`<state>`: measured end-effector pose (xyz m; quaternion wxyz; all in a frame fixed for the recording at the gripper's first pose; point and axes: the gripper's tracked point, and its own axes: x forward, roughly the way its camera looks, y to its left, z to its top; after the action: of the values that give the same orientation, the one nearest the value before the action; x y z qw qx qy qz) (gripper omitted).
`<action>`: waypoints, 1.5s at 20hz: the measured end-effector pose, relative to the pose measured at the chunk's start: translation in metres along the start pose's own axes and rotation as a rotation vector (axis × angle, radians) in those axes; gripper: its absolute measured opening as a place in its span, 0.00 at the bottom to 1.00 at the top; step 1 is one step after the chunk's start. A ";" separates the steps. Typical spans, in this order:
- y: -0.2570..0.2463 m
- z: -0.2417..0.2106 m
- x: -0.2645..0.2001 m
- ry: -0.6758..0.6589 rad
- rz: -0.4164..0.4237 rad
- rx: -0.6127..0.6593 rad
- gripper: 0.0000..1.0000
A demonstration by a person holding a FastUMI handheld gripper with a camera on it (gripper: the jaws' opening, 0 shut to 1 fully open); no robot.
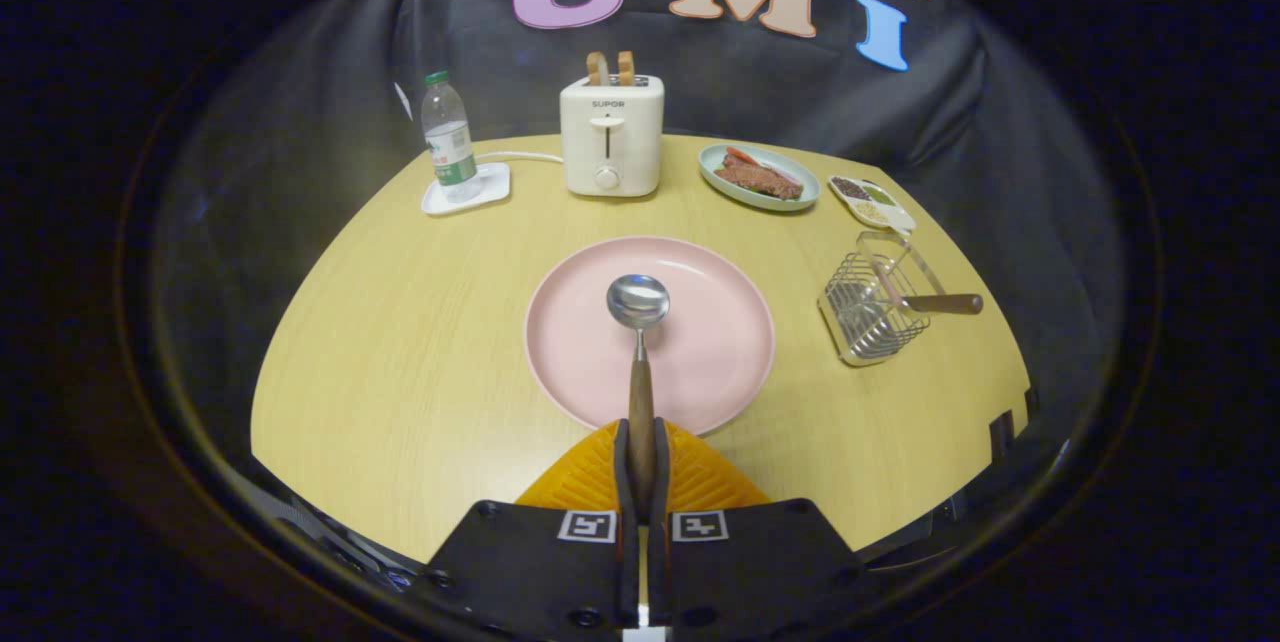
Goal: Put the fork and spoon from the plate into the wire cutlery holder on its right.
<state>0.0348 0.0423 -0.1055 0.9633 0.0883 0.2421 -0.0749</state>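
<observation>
Wooden round table point(400, 342) carries a pink plate point(700, 362) at its middle, a white toaster point(612, 137) beyond it, and a wire cutlery holder point(868, 314) to the plate's right with a wooden-handled utensil point(940, 303) leaning in it. Gripper point(641, 457) fingers pinch the spoon point(638, 342) by its wooden handle, bowl over the plate.
</observation>
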 end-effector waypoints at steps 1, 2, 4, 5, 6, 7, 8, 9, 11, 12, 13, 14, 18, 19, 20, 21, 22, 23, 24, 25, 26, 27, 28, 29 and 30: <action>-0.007 0.006 -0.003 0.002 -0.009 0.013 0.06; -0.014 0.012 -0.006 0.006 -0.019 0.027 0.06; -0.028 0.020 -0.010 0.017 -0.042 0.061 0.06; -0.037 0.026 -0.013 0.018 -0.053 0.088 0.06; -0.045 0.031 -0.015 0.022 -0.063 0.119 0.06; -0.052 0.036 -0.016 0.026 -0.075 0.150 0.06; -0.060 0.040 -0.016 0.032 -0.090 0.178 0.06; -0.070 0.045 -0.016 0.039 -0.109 0.202 0.06; -0.088 0.052 -0.017 0.056 -0.153 0.245 0.06; -0.097 0.056 -0.017 0.066 -0.176 0.267 0.06; -0.106 0.059 -0.017 0.075 -0.195 0.293 0.06; -0.112 0.063 -0.017 0.081 -0.209 0.323 0.06; -0.138 0.071 -0.012 0.118 -0.269 0.439 0.06; -0.144 0.071 -0.010 0.134 -0.283 0.463 0.06; -0.148 0.072 -0.008 0.149 -0.296 0.483 0.06; -0.153 0.072 -0.007 0.166 -0.309 0.501 0.06; -0.158 0.073 -0.005 0.182 -0.321 0.516 0.06; -0.163 0.073 -0.002 0.200 -0.333 0.531 0.06; -0.166 0.073 -0.001 0.220 -0.342 0.549 0.06; -0.170 0.073 -0.001 0.241 -0.349 0.565 0.06; -0.172 0.073 0.001 0.260 -0.353 0.580 0.06; -0.173 0.072 0.002 0.279 -0.352 0.592 0.06; -0.173 0.071 0.004 0.299 -0.347 0.597 0.06; -0.173 0.071 0.007 0.319 -0.341 0.599 0.06; -0.172 0.070 0.009 0.339 -0.328 0.597 0.06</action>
<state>0.0423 -0.1407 -0.0718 0.8168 0.3361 0.3765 -0.2796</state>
